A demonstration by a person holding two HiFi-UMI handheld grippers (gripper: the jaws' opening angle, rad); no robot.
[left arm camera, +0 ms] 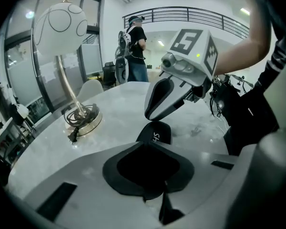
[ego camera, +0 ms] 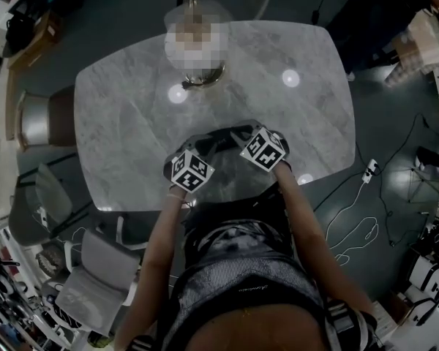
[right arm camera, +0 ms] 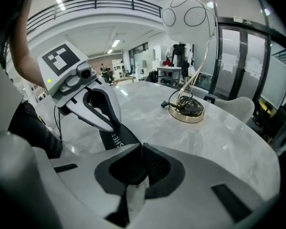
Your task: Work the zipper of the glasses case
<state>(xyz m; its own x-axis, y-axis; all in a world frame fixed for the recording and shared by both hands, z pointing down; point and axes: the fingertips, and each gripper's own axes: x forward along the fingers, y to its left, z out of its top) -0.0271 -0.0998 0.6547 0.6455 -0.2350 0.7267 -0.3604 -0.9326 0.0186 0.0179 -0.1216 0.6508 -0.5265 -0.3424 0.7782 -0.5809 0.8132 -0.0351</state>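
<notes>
On the person's side of the lamp, well apart from it and close to the near edge of the table, the glasses case is being held between two grippers. The left gripper is clamping one end of the case. The right gripper is pinching the other end with its jaws fully together, probably on the zipper pull, though the tab is too small to make out.

Judging by this, the task is sitting at its gripping stage. Both holds are looking set, but the zipper track is not showing in any view, so nothing is telling how far it is open or closed. The pull along the track is seemingly waiting to be done.

Counting outward from the case: one glasses case, two grippers, one table, one lamp. One pale chair is standing just behind the lamp and one more off to the lamp's left. Far beyond the lamp, at least one person is standing.
</notes>
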